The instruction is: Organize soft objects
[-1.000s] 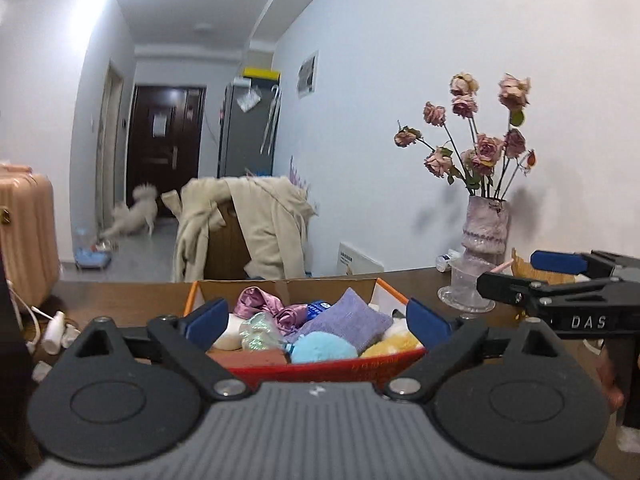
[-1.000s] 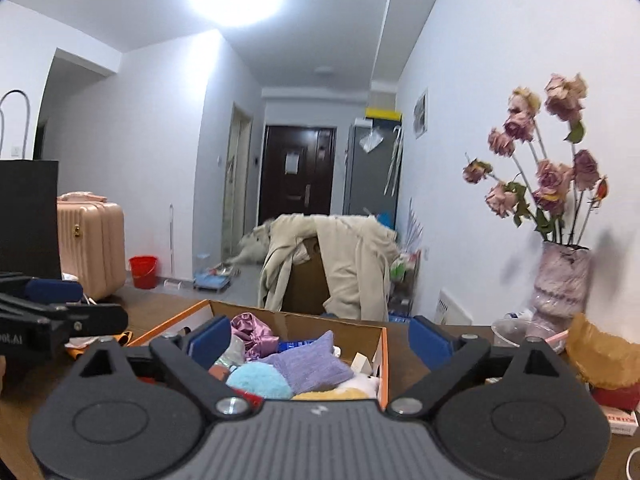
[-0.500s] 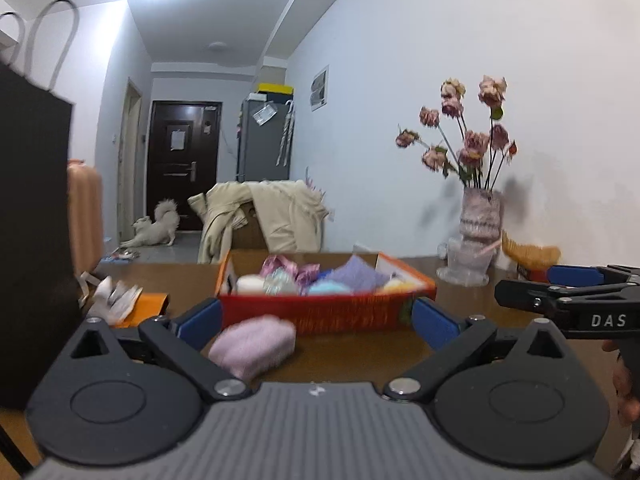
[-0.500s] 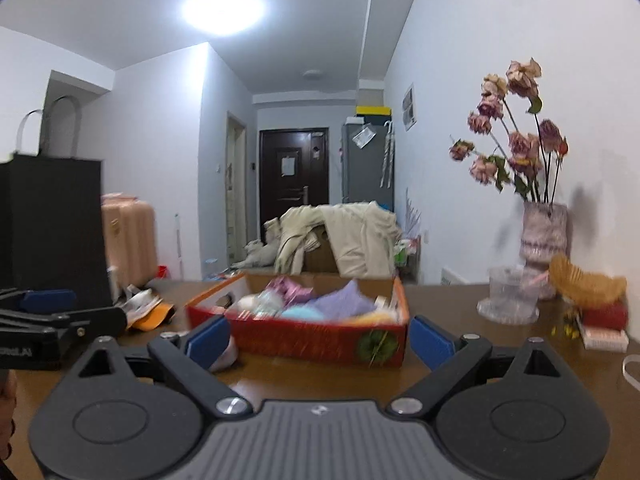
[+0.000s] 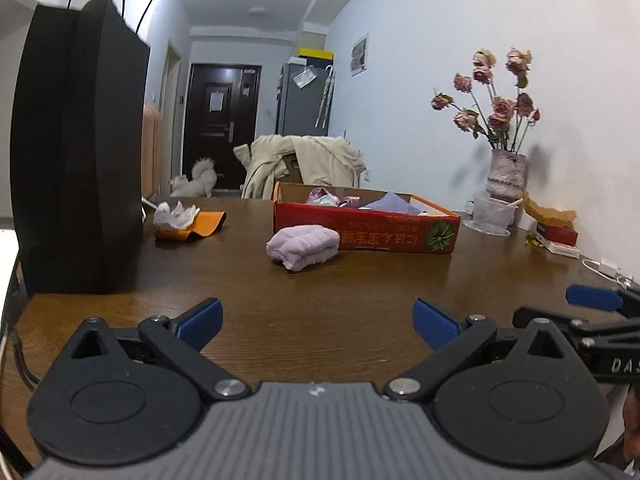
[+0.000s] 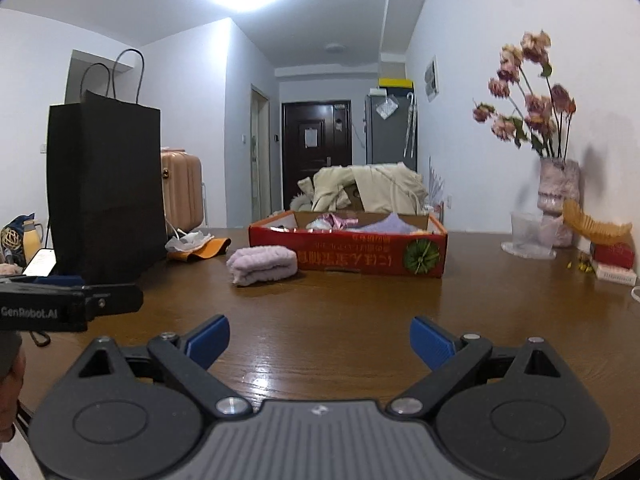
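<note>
Two grippers are hovering low over the brown tabletop (image 5: 360, 280): the left gripper (image 5: 318, 322) is sitting with its two blue-padded fingers spread wide and nothing between them, and the right gripper (image 6: 319, 338) is likewise gaping wide and carrying nothing, each one showing at the edge of the other's view. Ahead of both, one rolled lilac towel (image 5: 303, 242) is lying on the bare wood, just in front of the near left corner of one red cardboard box (image 5: 366, 232); whether it is touching the box cannot be told. Inside the box, several soft pieces are peeking over the rim, among them one purple cloth (image 5: 390, 203) and one shiny pink bundle (image 5: 322, 196); the exact count is hidden by the wall. To the left, one tall black paper bag (image 6: 106, 188) with two handles is standing upright, and beside it one orange pouch (image 5: 196, 229) is lying under crumpled white tissue (image 5: 174, 214). Far right, one vase (image 5: 506, 174) of dried roses is standing by the wall, with one clear glass bowl (image 5: 490, 216) just before it. Beyond the tabletop, one white dog (image 5: 196, 180) is standing near the dark door (image 5: 222, 120).
</note>
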Motion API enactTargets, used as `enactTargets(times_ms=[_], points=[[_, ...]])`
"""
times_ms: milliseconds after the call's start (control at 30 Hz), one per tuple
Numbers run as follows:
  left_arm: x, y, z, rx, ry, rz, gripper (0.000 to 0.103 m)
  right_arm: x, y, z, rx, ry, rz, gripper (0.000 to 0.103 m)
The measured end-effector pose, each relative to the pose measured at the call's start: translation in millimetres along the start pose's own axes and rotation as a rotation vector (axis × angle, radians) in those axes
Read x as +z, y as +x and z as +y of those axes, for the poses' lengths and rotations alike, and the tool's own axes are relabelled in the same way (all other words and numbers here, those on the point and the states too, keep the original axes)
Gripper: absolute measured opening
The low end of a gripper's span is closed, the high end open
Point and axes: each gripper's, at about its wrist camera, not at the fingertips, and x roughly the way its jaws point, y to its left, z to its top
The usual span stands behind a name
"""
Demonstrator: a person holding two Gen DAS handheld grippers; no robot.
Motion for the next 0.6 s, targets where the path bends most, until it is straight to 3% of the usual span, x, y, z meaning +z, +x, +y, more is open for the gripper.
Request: enactTargets(times_ms=[200,367,533,600], points=[[21,39,9,-0.015,-0.054,0.071,0.103,21,36,-14,0.017,0.059,0.061,0.095],[62,97,26,-0.052,-0.161,0.106,0.103,65,105,-30,0.100,0.125,0.136,0.092],[89,171,41,-0.051,-0.253,0.166,0.082,100,199,-35,0.198,0.139,0.196,0.088],[92,200,49,-0.053,-0.298,0.202,0.078,106,239,-35,0.236,0.166,0.241,0.081]])
